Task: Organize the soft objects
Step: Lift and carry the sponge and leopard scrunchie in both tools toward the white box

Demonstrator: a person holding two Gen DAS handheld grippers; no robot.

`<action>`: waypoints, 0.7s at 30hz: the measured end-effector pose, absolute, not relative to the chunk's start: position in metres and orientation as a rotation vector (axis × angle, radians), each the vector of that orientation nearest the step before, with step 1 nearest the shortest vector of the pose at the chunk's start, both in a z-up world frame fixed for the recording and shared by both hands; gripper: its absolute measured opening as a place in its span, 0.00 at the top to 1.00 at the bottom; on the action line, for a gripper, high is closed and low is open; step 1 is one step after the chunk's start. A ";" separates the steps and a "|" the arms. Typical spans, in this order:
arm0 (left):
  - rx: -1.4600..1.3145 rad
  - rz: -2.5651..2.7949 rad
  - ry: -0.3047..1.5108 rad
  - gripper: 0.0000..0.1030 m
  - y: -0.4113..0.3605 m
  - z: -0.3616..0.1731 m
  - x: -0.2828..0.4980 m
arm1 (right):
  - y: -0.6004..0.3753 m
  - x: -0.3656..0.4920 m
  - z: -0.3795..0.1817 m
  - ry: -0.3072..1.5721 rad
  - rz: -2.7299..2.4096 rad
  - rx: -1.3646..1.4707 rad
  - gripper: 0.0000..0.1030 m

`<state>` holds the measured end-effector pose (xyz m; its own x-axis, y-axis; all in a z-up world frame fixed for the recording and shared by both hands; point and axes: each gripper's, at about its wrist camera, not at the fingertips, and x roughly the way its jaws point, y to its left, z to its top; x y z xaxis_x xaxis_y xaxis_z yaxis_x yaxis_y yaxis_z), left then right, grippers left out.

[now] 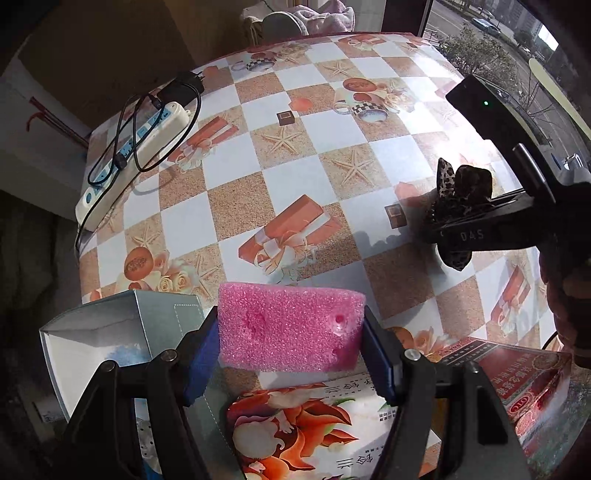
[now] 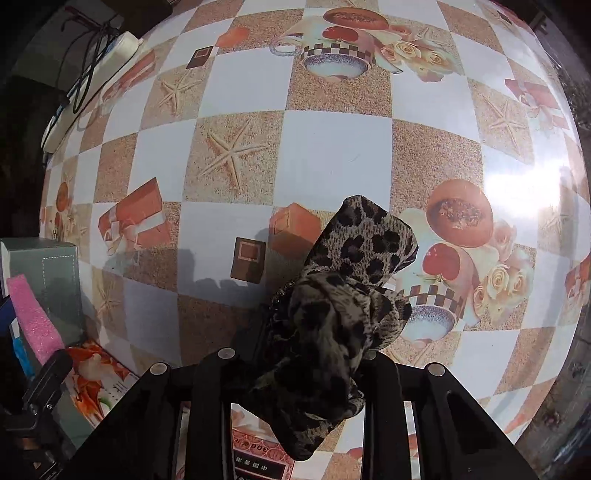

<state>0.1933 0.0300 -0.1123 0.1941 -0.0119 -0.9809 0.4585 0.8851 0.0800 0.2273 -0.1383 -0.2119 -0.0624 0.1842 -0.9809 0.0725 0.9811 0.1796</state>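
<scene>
Left gripper (image 1: pixel 291 328) fingers pinching pink foam (image 1: pixel 290 326) above tabletop (image 1: pixel 325 166), beside open box (image 1: pixel 110 332). Right gripper (image 2: pixel 295 373) fingers clamping leopard cloth (image 2: pixel 332 314). Keeping squeeze light, lowering foam squarely into box before letting go.

A table (image 1: pixel 325 155) fills most of both views, covered in a glossy checkered cloth of white and sandy-brown squares printed with starfish, gift boxes, cups and roses. Daylight glares off its right side. At its left edge lies a white power strip (image 1: pixel 129 155) with black cables. Beyond the far edge stands a chair (image 1: pixel 280 22) draped with pink fabric, and a window (image 1: pixel 491 33) shows trees and a street.
</scene>
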 end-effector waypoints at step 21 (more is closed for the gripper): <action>0.432 -0.436 1.277 0.29 0.068 -0.041 0.109 | -0.137 0.109 -0.031 1.350 0.119 0.436 0.75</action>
<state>0.1094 0.0683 -0.0408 0.2322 -0.0716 -0.9700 0.5364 0.8413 0.0663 0.1092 -0.1371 -0.0312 0.2267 0.3306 -0.9161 0.1651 0.9140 0.3707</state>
